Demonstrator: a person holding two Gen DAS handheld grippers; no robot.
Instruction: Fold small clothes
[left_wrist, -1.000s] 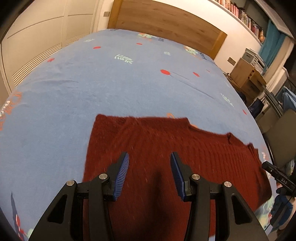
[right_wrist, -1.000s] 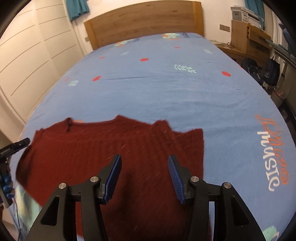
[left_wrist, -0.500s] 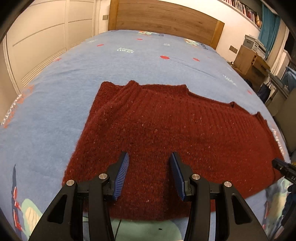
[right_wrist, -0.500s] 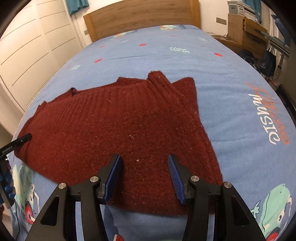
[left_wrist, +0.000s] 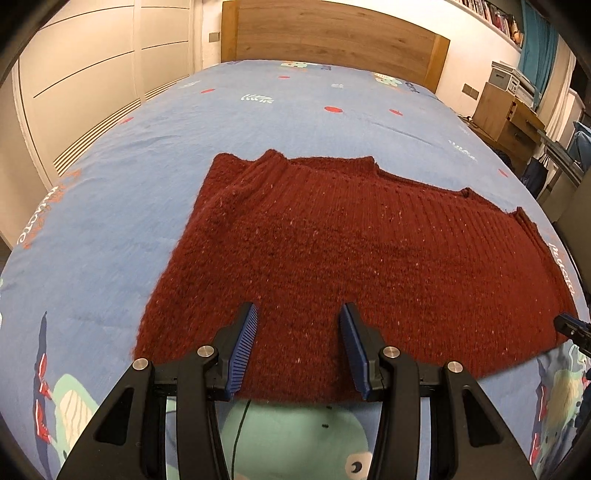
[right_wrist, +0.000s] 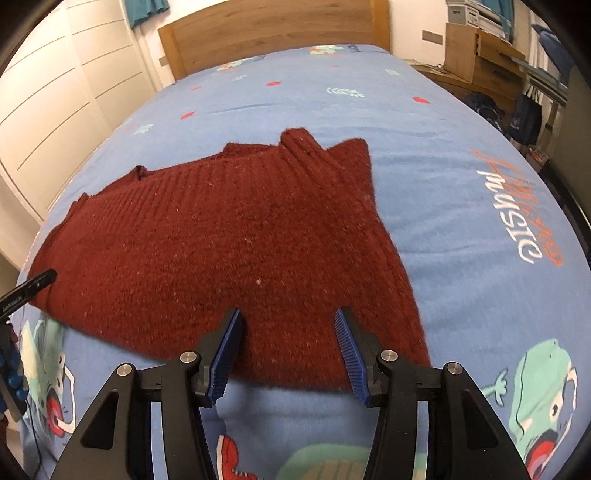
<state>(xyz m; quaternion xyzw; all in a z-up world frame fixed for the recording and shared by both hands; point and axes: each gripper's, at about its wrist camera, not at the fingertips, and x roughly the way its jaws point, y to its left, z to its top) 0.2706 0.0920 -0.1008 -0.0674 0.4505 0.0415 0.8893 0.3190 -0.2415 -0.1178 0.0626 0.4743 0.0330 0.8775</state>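
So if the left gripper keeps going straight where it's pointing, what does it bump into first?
Probably the red sweater lying on the bed: the left gripper points down at its near hem, jaws open and empty. Exact depth is unclear.

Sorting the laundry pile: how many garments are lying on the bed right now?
1: a dark red knitted sweater spread flat on the blue patterned bedsheet, near its front edge. None other shows.

On the blue bedsheet (right_wrist: 461, 206) the white word "music" (right_wrist: 511, 218) is printed, seen from the right wrist view turned on its side, with an orange script word (right_wrist: 528, 214) laid over it that I cannot read. In the left wrist view similar white and orange lettering (left_wrist: 38, 218) stands at the left edge of the sheet, too distorted to read.
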